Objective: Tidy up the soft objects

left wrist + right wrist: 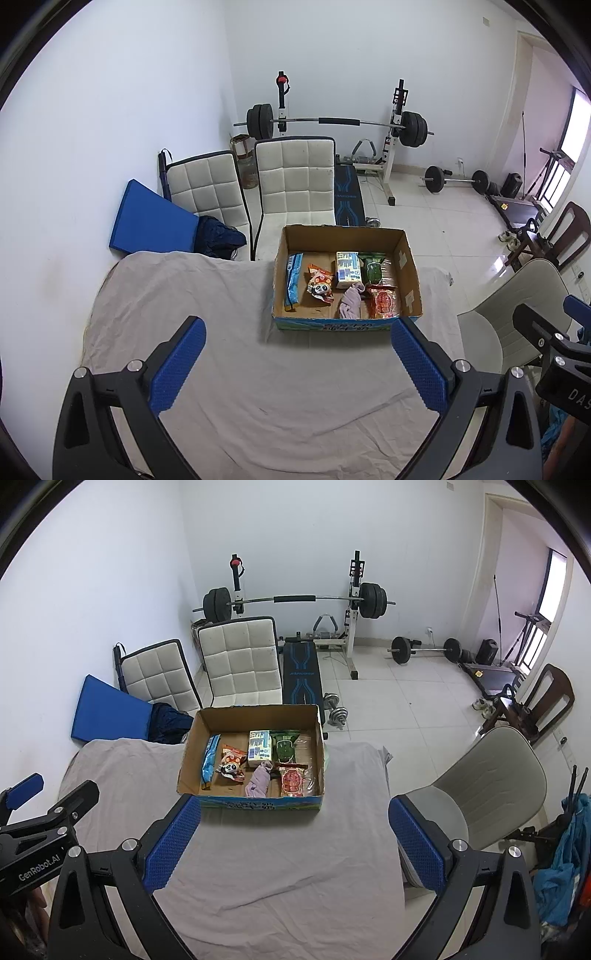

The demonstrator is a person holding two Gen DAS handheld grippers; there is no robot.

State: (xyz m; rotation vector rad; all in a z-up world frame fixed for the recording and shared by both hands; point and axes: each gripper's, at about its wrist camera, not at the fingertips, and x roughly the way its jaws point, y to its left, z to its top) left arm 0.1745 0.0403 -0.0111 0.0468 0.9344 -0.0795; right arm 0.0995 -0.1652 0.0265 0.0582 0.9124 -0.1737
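Note:
An open cardboard box (408,273) (190,749) stands on the cloth-covered table (221,332) (277,849). It holds a pink cloth (351,301) (258,782), a blue packet (293,278) (210,758), a panda snack bag (319,286) (231,766), a white tissue pack (347,273) (259,751), a green packet (373,271) (284,747) and a red packet (385,302) (291,781). My left gripper (298,363) is open and empty, near side of the box. My right gripper (293,843) is open and empty, also short of the box.
Two white padded chairs (295,177) (240,657) and a blue mat (147,218) stand behind the table. A beige chair (480,786) is at the table's right. A barbell rack (332,122), a bench and dumbbells (334,709) fill the floor beyond.

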